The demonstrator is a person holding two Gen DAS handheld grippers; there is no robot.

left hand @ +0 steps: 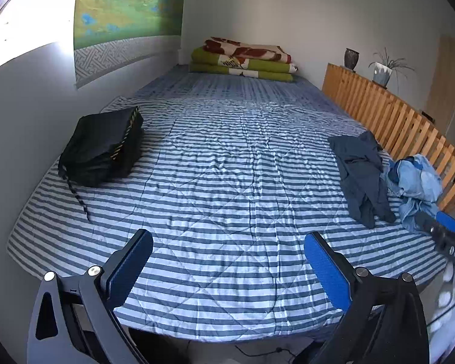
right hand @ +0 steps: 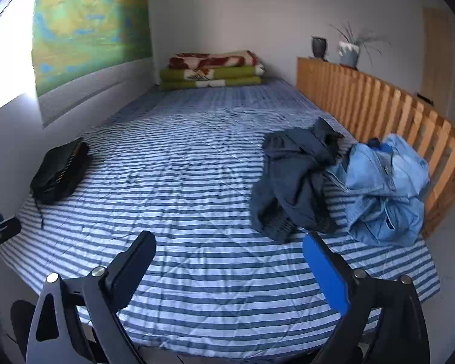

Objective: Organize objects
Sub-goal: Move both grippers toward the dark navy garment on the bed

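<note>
Beyond the released right gripper [right hand: 229, 261] and to its right lies crumpled dark clothing [right hand: 291, 182].

Striped bed [left hand: 227, 182] against grey wall [left hand: 273, 15], wooden slatted rail [left hand: 388, 115], bright window [left hand: 21, 24].

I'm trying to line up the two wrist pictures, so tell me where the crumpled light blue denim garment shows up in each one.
Left wrist view: the light blue denim garment lies at the far right edge, by the wooden slat rail, just right of the dark grey garment.
Right wrist view: the denim is larger, right of centre, again against the rail.
Shared landmark: the folded green and red blankets at the bed's far end.
</note>
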